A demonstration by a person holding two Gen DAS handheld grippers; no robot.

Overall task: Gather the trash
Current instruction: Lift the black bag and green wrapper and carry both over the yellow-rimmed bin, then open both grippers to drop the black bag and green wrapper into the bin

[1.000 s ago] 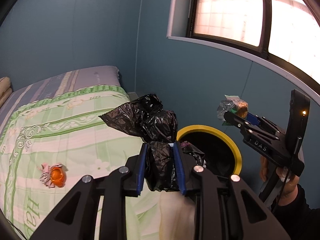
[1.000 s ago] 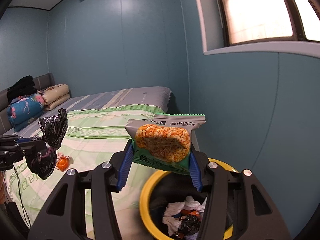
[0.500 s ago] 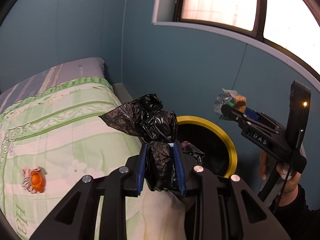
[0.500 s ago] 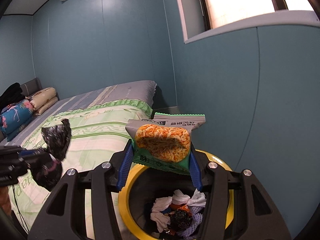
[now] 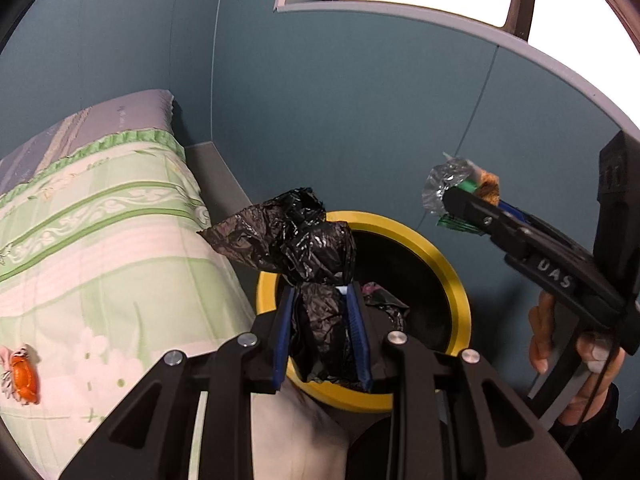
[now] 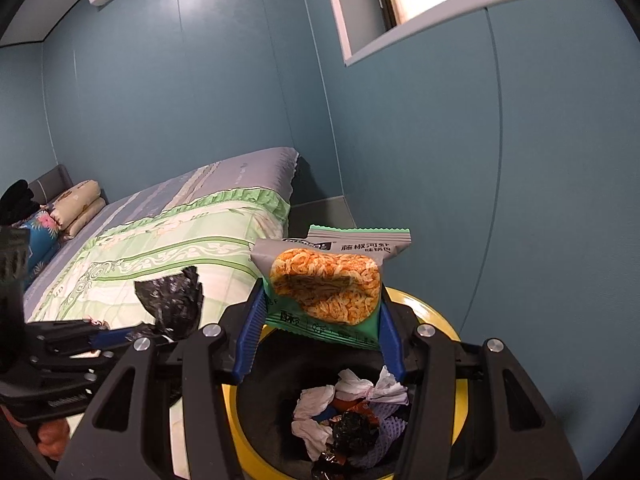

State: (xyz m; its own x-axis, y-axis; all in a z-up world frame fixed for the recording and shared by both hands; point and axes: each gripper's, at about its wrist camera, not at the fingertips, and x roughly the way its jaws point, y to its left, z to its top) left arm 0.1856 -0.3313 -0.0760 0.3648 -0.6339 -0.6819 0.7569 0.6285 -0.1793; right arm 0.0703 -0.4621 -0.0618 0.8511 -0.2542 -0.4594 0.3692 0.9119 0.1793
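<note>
My left gripper (image 5: 320, 336) is shut on a crumpled black plastic bag (image 5: 308, 248) and holds it over the near rim of the yellow-rimmed black trash bin (image 5: 456, 280). My right gripper (image 6: 320, 332) is shut on a green snack packet (image 6: 332, 280) with orange noodles pictured, held above the bin (image 6: 444, 324). The bin holds white tissues (image 6: 316, 400), dark wrappers and other trash. The right gripper also shows in the left wrist view (image 5: 460, 200), above the bin's right side. The left gripper with the black bag (image 6: 172, 300) shows at the left of the right wrist view.
A bed with a green patterned quilt (image 5: 88, 240) stands left of the bin. An orange wrapper (image 5: 24, 376) lies on the quilt. Pillows and folded bedding (image 6: 76, 208) sit at the bed's head. A blue wall (image 6: 520, 200) with a window ledge rises right behind the bin.
Both grippers have moved toward the bin, still holding their items. The bin now fills more of both views, and the orange wrapper has slid to the left edge.
</note>
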